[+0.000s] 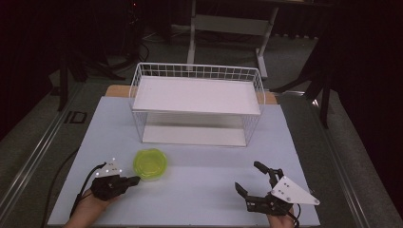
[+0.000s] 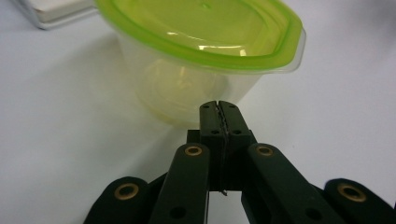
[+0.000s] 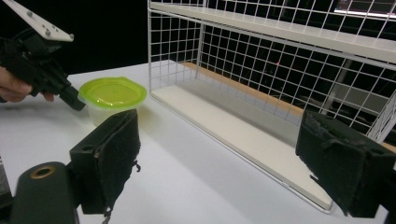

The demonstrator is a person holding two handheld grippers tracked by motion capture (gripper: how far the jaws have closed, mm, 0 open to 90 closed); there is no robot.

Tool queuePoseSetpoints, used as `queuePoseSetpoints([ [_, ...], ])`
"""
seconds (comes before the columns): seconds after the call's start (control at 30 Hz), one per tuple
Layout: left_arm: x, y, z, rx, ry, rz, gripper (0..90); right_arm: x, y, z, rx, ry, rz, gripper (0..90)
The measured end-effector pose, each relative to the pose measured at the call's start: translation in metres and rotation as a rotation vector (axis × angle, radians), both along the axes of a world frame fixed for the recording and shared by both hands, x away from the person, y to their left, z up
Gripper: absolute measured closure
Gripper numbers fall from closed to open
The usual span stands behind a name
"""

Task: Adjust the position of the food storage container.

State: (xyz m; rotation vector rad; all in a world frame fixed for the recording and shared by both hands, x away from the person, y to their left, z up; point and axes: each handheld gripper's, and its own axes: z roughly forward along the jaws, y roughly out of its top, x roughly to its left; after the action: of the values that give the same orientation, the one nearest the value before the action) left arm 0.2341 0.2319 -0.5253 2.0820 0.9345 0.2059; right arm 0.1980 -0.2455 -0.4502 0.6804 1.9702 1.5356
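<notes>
While the right gripper (image 1: 256, 182) is waiting with its 2 jaws spread wide, we are seeing the left gripper (image 1: 134, 180), jaws pressed together and pinching nothing, nosing up beside the green-lidded container (image 1: 150, 164) sitting before the wire shelf (image 1: 197, 107).

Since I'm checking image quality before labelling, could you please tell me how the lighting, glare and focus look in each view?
High view: dim, the room behind the wire rack nearly black, the table evenly lit. Left gripper view: bright, with glare spots on the green lid and the near container wall a little soft. Right gripper view: its own near pads blurred, the rack sharper against a dark background.
</notes>
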Motion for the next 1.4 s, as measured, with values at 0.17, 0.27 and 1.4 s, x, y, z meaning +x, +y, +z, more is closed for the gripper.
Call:
queuePoseSetpoints([
  [0.17, 0.0, 0.008, 0.002, -0.002, -0.015, 0.037, 90.0, 0.0, -0.001, 0.0, -0.001, 0.001, -0.005, 13.6],
  [0.27, 0.004, 0.016, 0.002, -0.003, -0.018, 0.075, 90.0, 0.001, -0.001, 0.0, 0.001, 0.002, -0.004, 13.6],
  [1.4, 0.026, -0.018, 0.002, 0.029, 0.014, 0.069, 90.0, 0.001, -0.004, 0.001, 0.003, 0.01, -0.003, 14.1],
])
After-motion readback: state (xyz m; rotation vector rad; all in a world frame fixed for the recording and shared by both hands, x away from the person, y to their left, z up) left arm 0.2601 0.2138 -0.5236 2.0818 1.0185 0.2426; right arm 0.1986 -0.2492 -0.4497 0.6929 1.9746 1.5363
